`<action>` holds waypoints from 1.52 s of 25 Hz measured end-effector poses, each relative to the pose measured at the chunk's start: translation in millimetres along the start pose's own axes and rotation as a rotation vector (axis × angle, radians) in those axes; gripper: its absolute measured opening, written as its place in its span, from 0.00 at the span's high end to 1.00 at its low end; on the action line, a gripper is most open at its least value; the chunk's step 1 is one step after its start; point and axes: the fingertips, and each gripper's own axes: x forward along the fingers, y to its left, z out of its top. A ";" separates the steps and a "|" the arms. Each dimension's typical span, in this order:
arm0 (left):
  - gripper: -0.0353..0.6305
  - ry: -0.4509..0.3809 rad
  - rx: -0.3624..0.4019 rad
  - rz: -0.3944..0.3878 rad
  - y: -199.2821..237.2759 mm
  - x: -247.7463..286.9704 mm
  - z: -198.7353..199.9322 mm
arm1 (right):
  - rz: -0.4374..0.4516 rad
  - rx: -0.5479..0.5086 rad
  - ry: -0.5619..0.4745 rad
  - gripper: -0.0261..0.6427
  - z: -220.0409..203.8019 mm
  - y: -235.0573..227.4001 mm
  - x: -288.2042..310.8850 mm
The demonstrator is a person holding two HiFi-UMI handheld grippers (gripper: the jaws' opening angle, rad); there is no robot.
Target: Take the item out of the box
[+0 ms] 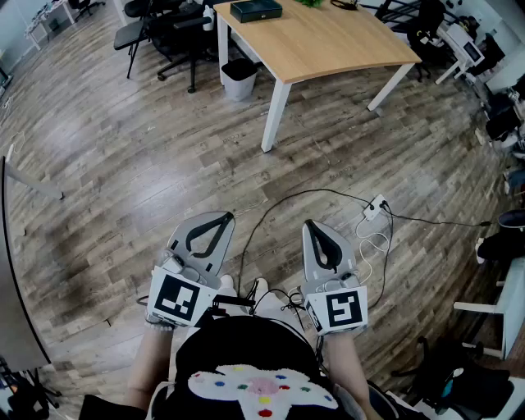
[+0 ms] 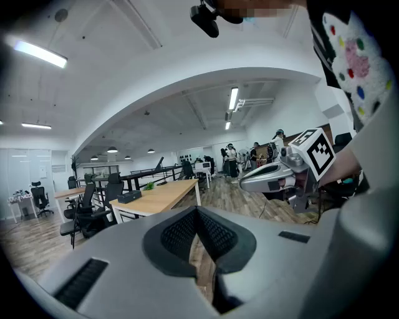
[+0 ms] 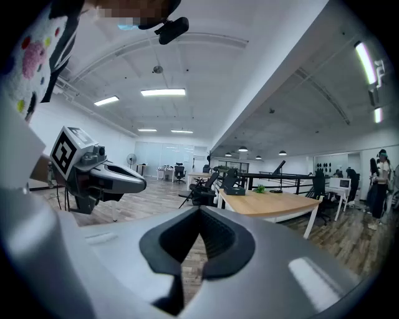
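Wood-plank floor (image 1: 123, 164) fills most of your head view, and it lies open ahead of both tools. Your left gripper (image 1: 215, 220) hangs over that floor close to your body. Its fingers (image 2: 171, 237) are clenched tip to tip with nothing between them. Beside it, and apart from it, your right gripper (image 1: 316, 225) points the same way. Its fingers (image 3: 227, 243) are likewise pressed together and empty. Neither gripper touches anything.

Well ahead of you, office chairs (image 1: 164, 29) stand at the far left, and a white bin (image 1: 239, 79) sits under the left end of the worktop (image 1: 328, 41). The worktop's near edge and white legs face you. The dark box (image 1: 256, 10) rests on the worktop's far left part, well apart from both grippers, and you cannot tell what is in it. To your right, a power strip (image 1: 375, 207) lies on the floor with cables trailing from it.
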 end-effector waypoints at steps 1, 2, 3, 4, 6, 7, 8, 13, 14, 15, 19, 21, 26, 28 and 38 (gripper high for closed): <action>0.94 -0.001 0.002 0.002 -1.3 2.1 1.1 | 0.001 -0.001 -0.003 0.95 0.1 -2.6 -0.4; 0.94 -0.002 0.005 0.003 -2.6 4.1 2.3 | 0.002 -0.001 -0.006 0.95 0.3 -5.2 -0.8; 0.94 -0.003 0.008 0.004 -3.9 6.2 3.6 | 0.003 -0.002 -0.008 0.95 0.7 -8.0 -1.1; 0.94 -0.004 0.012 0.004 -5.1 8.3 5.0 | 0.003 -0.003 -0.010 0.95 1.1 -11.1 -1.3; 0.94 -0.005 0.017 0.006 -7.4 12.9 7.4 | 0.004 -0.004 -0.015 0.95 1.4 -17.6 -1.4; 0.94 -0.006 0.018 0.008 -8.8 15.3 8.2 | 0.006 -0.004 -0.017 0.95 1.1 -20.8 -1.6; 0.94 -0.007 0.019 0.011 -10.5 17.6 8.8 | 0.008 -0.005 -0.020 0.95 0.4 -24.0 -2.0; 0.94 -0.004 0.029 0.028 -23.3 28.3 14.6 | 0.021 0.024 -0.040 0.95 -1.4 -41.0 -8.1; 0.94 -0.004 0.028 0.034 -26.5 30.8 16.3 | 0.023 0.037 -0.046 0.95 -1.8 -45.7 -10.2; 0.94 -0.005 0.027 0.041 -29.6 33.5 18.2 | 0.026 0.045 -0.051 0.95 -2.5 -50.6 -12.2; 0.94 -0.015 0.013 0.063 -42.6 41.8 21.7 | 0.043 0.035 -0.061 0.95 -6.6 -65.0 -21.0; 0.94 -0.016 0.005 0.070 -49.8 45.9 21.4 | 0.049 0.025 -0.061 0.95 -9.5 -71.8 -26.0; 0.94 -0.026 0.015 0.074 -65.6 53.5 27.5 | 0.051 0.052 -0.064 0.95 -13.7 -87.1 -41.3; 0.94 -0.029 0.020 0.078 -62.7 56.0 28.2 | 0.050 0.049 -0.064 0.95 -14.7 -90.0 -39.1; 0.94 -0.053 0.025 0.036 -43.3 94.1 26.5 | 0.001 0.043 -0.061 0.95 -21.1 -109.9 -16.4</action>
